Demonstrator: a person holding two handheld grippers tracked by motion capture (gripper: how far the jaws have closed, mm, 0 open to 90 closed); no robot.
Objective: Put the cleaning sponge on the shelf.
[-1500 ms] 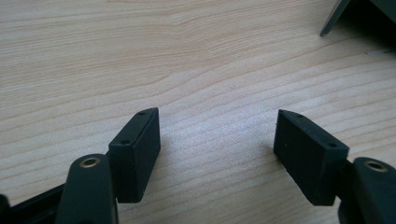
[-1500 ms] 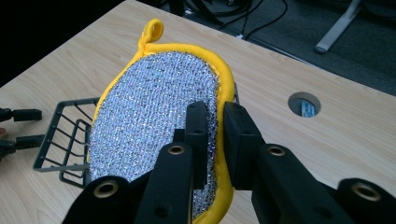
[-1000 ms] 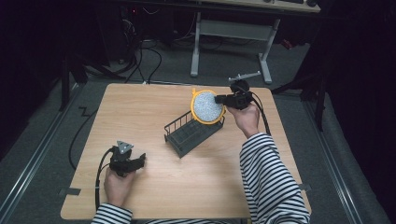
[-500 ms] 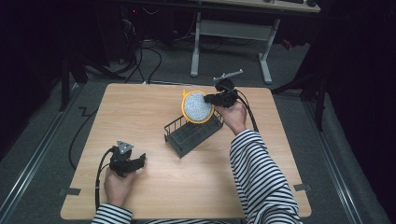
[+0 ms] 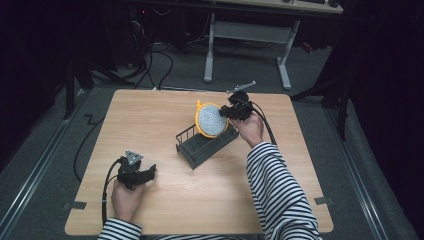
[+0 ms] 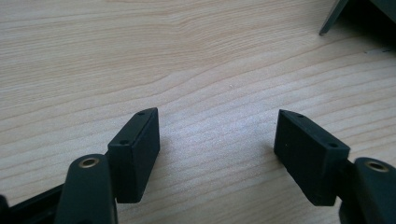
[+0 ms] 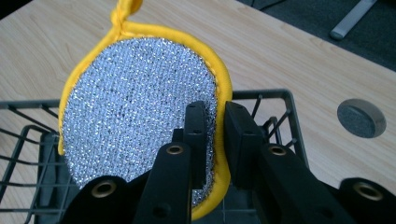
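**Scrubber comes down over the rack**

The right gripper [image 5: 231, 111] has carried the round scrubber [image 5: 210, 120] from the far edge of the counter [image 5: 150, 120] toward the person and lower, so it now hangs upright just over the far end of the wire rack [image 5: 200, 147]. I judge it is about to be set between the wires (it is not yet released). The fingers [image 7: 198, 135] are pinched tight on its yellow rim. The left gripper [image 5: 135, 172] rests near the front of the counter, fingers [image 6: 135, 154] wide apart, holding nothing. I count one scrubber, one rack, two grippers.
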